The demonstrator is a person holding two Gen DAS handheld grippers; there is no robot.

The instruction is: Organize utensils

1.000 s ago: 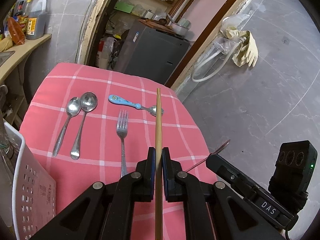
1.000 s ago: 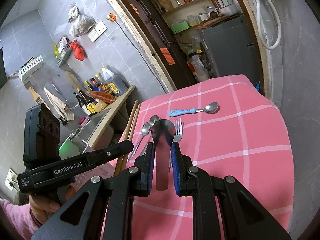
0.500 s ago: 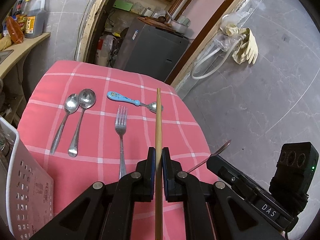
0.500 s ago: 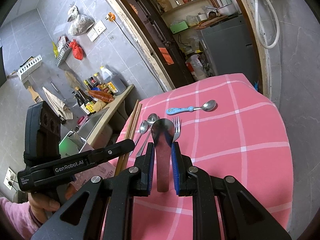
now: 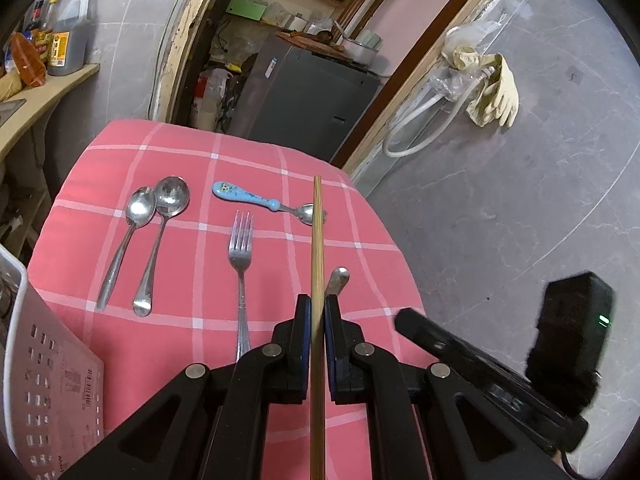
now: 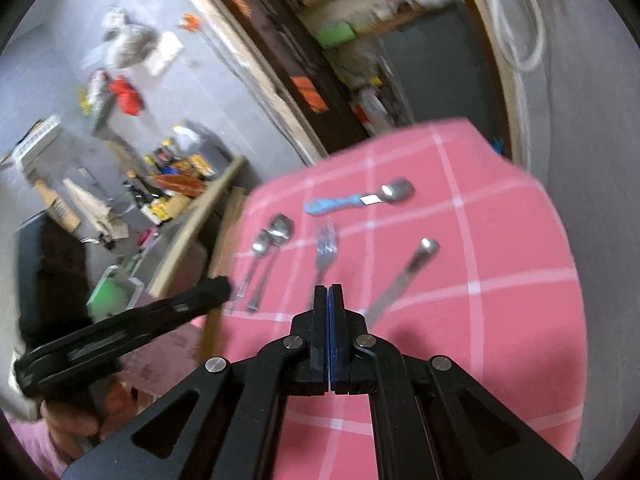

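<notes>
Utensils — left tool [image 5: 318, 312] grips chopstick [image 5: 317, 248]; right tool [image 6: 329, 300] closed, empty.

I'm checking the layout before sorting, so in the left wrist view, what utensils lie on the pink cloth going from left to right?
Small spoon → larger spoon → fork → blue-handled spoon → chopstick, held in the left gripper → steel utensil handle at the right.

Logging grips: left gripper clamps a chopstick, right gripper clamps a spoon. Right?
Only the left half holds. The left gripper clamps the chopstick. In the right wrist view the right gripper is shut on nothing; a metal utensil lies on the pink cloth.
</notes>
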